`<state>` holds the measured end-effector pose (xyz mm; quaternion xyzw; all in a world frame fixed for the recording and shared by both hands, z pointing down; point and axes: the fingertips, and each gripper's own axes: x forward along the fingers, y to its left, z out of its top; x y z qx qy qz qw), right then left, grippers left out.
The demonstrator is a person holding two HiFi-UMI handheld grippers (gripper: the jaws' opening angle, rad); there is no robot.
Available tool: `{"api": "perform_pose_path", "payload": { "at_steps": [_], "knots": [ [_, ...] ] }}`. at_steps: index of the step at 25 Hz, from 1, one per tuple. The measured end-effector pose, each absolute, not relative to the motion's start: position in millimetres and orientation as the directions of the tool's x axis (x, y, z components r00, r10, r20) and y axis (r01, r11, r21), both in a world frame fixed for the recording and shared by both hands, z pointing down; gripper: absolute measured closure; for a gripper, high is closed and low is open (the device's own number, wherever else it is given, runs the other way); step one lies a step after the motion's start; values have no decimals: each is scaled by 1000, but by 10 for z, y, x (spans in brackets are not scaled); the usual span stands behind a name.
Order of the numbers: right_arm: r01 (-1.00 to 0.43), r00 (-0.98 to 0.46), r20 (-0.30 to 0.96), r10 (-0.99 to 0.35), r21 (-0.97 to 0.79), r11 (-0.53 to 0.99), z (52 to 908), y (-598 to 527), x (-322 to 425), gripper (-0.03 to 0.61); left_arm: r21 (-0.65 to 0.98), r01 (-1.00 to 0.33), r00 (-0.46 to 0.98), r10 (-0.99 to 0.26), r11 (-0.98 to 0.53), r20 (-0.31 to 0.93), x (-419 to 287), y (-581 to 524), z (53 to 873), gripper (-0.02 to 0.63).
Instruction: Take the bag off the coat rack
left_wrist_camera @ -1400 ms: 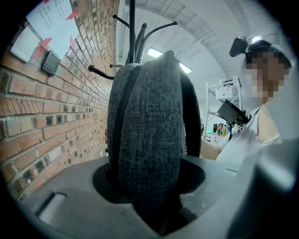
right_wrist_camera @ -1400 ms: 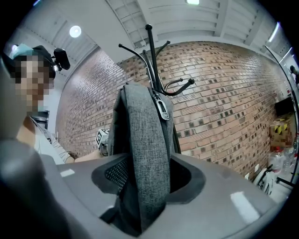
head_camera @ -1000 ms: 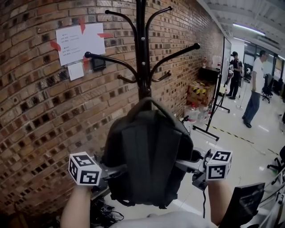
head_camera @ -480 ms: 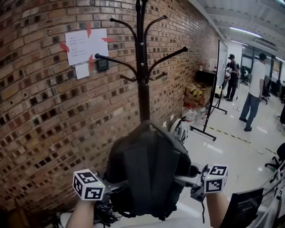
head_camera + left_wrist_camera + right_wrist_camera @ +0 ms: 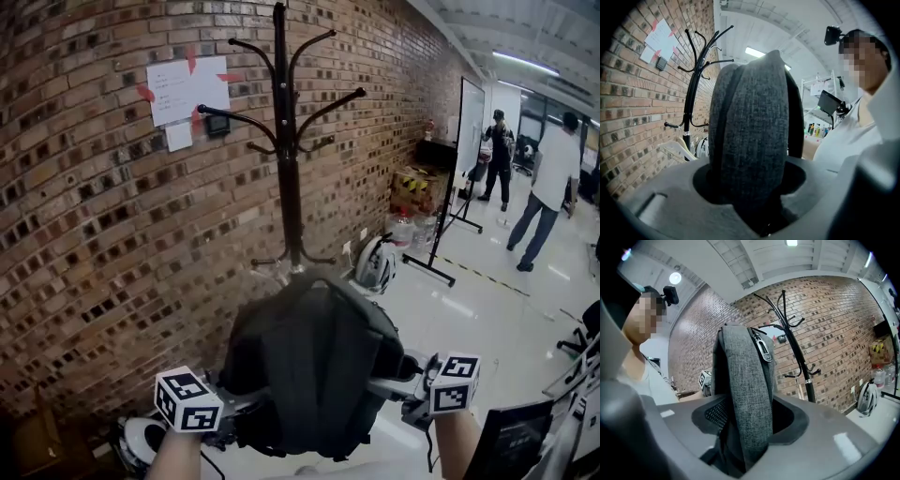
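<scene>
Dark grey fabric backpack (image 5: pixel 314 370) now sits low centre of the frame, clear of the black metal coat rack (image 5: pixel 284 150), which stands upper centre against the brick wall (image 5: pixel 84 244). A second ago the bag's top loop overlapped the pole just under the hooks. Since then you've pulled back and lowered it, and the rack's whole pole shows above the bag. Your left tongs (image 5: pixel 234 405) pinch the bag's left edge, your right tongs (image 5: pixel 392 380) its right edge, fabric wedged in each. Bag looks off the rack; only carrying or setting down remains.
</scene>
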<state>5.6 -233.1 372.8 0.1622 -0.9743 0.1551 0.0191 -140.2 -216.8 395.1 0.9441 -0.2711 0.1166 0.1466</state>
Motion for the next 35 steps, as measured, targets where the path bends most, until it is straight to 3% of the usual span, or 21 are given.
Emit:
{"api": "perform_pose_path", "payload": {
  "at_steps": [14, 35],
  "knots": [
    [-249, -969, 90, -232, -308, 918, 3882, -850, 739, 359, 234, -632, 768, -557, -739, 316, -684, -562, 4101, 411],
    [-225, -974, 76, -212, -274, 935, 3825, -321, 810, 359, 203, -661, 743, -592, -722, 314, -598, -9, 4009, 413]
  ]
}}
